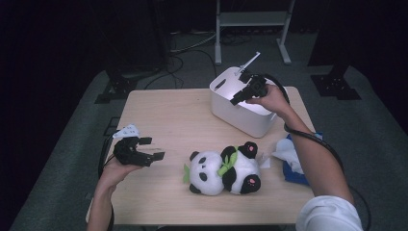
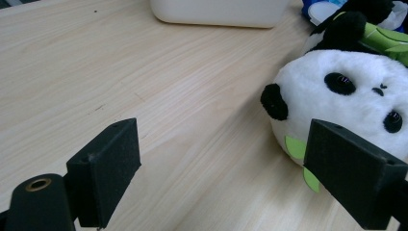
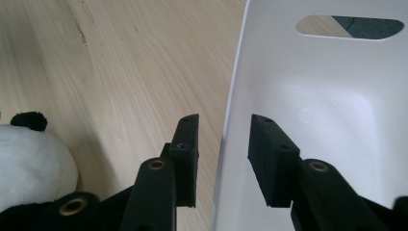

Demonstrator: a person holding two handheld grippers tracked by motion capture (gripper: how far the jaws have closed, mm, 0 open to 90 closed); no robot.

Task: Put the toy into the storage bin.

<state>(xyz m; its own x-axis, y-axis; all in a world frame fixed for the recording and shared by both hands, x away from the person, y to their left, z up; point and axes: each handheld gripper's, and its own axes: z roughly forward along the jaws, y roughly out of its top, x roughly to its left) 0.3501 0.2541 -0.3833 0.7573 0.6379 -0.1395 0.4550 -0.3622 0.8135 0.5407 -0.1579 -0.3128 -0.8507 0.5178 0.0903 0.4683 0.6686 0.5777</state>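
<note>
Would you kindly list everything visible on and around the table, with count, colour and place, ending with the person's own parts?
Table: one, light wood, centre.
Bin: one, white, far right of the table.
Panda plush: two, black and white with green leaves, lying together near the front edge.
Cloth: one, blue, at the table's right edge, with crumpled white wrapping on it.
Frame: one, white, on the floor behind.
Left gripper: one, black, jaws open, left of the pandas.
Right gripper: one, black, jaws astride the bin's wall, not pressing it.
Forearms: two, bare, entering from the bottom.
</note>
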